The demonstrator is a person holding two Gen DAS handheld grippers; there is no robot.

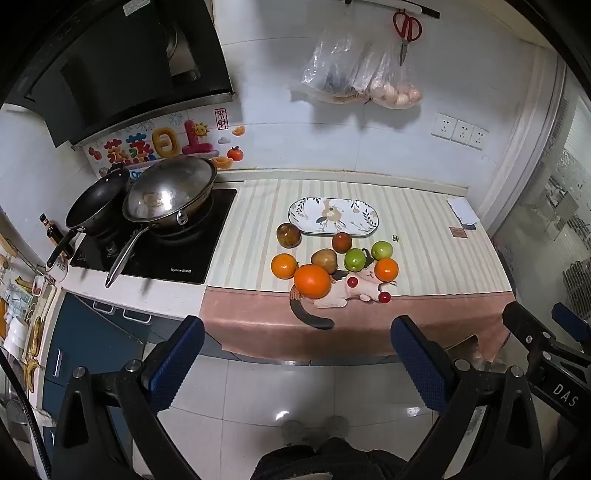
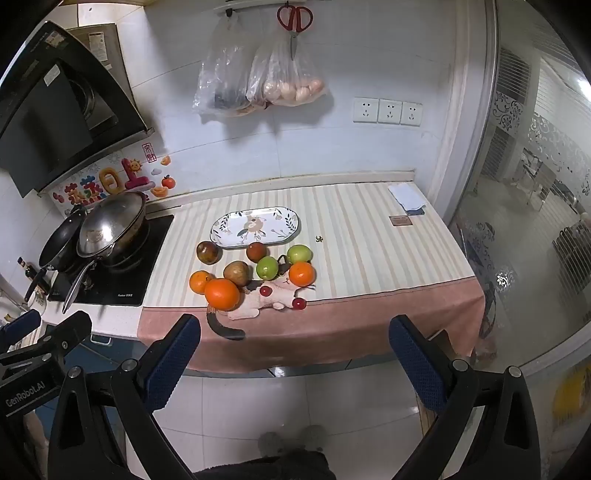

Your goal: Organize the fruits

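Observation:
Several fruits lie on a striped cloth: a large orange (image 1: 312,281) (image 2: 222,294), smaller oranges (image 1: 283,266) (image 1: 386,269), two green fruits (image 1: 355,259) (image 1: 381,250), brown fruits (image 1: 288,235) (image 1: 324,260) (image 1: 341,242), and two small red ones (image 1: 352,281) (image 1: 385,297). An empty oval patterned plate (image 1: 365,226) (image 2: 288,230) sits behind them. My left gripper (image 1: 297,328) is open and empty, held off the counter's front edge. My right gripper (image 2: 295,326) is open and empty, beside it.
A stove (image 1: 155,251) with a wok (image 1: 170,194) and a black pan (image 1: 98,201) stands left of the cloth. Plastic bags (image 1: 358,77) and scissors (image 1: 406,29) hang on the wall. A folded cloth (image 2: 406,197) lies at the counter's far right. A glass door (image 2: 535,221) is right.

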